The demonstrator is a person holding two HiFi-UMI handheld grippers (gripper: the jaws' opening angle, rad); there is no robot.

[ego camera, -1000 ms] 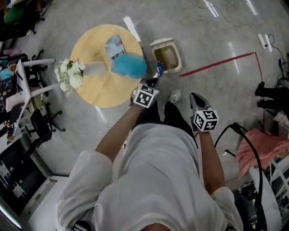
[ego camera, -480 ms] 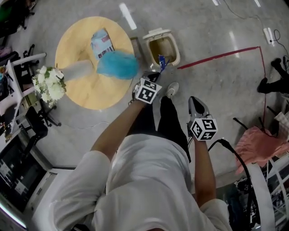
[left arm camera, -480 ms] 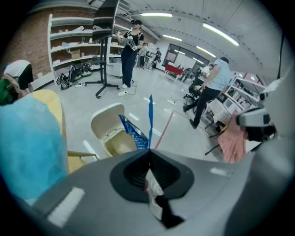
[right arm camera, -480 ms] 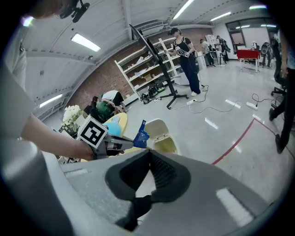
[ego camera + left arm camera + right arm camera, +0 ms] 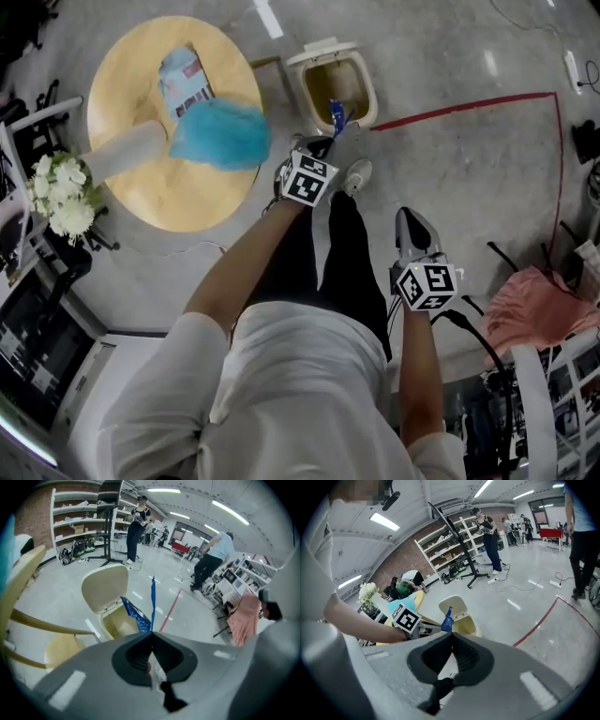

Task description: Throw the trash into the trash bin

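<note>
Grey floor (image 5: pixel 469 178), round wooden table (image 5: pixel 159 192) (bin (image 5: pixel 370 94) beside), left tongs (image 5: pixel 328 142) clamping blue wrapper (image 5: pixel 338 116), right tongs (image 5: pixel 411 217) clenched empty.

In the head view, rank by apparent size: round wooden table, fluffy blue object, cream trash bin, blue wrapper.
Largest: round wooden table.
Next, too alike to rank: fluffy blue object and cream plastic trash bin; the object lies higher, nearer the camera.
Smallest: blue wrapper.
</note>
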